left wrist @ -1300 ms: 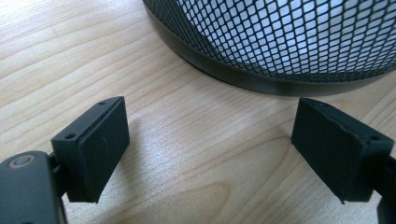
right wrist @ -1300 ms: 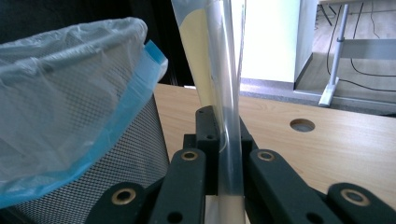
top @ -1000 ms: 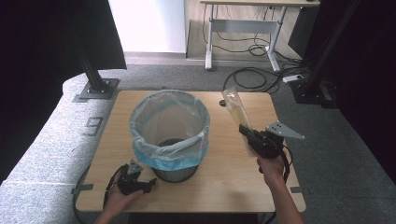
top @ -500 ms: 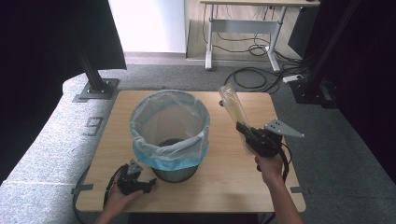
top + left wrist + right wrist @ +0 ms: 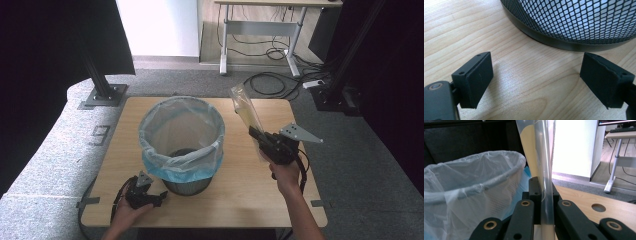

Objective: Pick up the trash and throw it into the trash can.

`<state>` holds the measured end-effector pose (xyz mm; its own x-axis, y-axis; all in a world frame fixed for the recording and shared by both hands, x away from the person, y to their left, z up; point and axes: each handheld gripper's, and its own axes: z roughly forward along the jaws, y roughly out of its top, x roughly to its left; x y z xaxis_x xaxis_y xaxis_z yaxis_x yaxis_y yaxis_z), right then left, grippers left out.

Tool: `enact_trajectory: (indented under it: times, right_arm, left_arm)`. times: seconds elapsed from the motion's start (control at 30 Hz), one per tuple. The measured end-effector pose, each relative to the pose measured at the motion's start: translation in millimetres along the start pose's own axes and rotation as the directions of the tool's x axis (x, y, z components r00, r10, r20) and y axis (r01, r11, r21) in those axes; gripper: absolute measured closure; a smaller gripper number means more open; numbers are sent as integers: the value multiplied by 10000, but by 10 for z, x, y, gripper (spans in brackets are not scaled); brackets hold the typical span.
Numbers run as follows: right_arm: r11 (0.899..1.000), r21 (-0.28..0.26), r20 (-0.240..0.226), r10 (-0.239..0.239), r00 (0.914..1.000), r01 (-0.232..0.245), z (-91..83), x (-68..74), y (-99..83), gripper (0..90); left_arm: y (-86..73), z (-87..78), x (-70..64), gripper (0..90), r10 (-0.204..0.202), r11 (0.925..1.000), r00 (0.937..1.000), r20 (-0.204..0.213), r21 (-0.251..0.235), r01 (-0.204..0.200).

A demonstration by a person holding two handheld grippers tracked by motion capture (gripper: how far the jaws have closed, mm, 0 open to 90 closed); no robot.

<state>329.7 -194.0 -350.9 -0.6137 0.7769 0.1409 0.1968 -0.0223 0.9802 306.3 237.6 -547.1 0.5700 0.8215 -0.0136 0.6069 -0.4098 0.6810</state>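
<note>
A black mesh bin (image 5: 187,184) lined with a clear and blue plastic bag (image 5: 181,131) stands in the middle of the wooden table (image 5: 250,190). My right gripper (image 5: 254,132) is shut on a clear plastic packet (image 5: 246,111) with a pale yellow content, held up in the air just right of the bin's rim. In the right gripper view the packet (image 5: 539,150) rises from between the closed jaws, with the bin liner (image 5: 471,182) at the left. My left gripper (image 5: 159,194) rests open on the table by the bin's base (image 5: 574,27), nothing between its pads (image 5: 477,75).
The table has round holes near its right edge (image 5: 598,207). Black stands flank the table at the back left (image 5: 102,92) and right. Cables lie on the grey floor (image 5: 270,82) behind, in front of a desk frame.
My right gripper has carried the packet a little left and forward, closer to the bin's rim. The left gripper has stayed put.
</note>
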Motion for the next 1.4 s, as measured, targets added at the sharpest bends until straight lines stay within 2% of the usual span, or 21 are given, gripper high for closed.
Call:
enact_trajectory:
  times: [0.33,0.87,1.4]
  right_arm:
    - [9996,-233,-150,-158,9998,155,39,65,177,875]
    - [9984,-353,-490,-469,9977,452,256,237,417,874]
    - [9976,-371,-665,-613,9959,590,392,369,548,873]
  left_arm:
    - [0,0,0,113,-1,10000,10000,-2,-1,1]
    - [-1,-1,0,114,-3,10000,10000,1,-2,3]
    - [-1,-1,0,114,-2,10000,10000,1,-4,2]
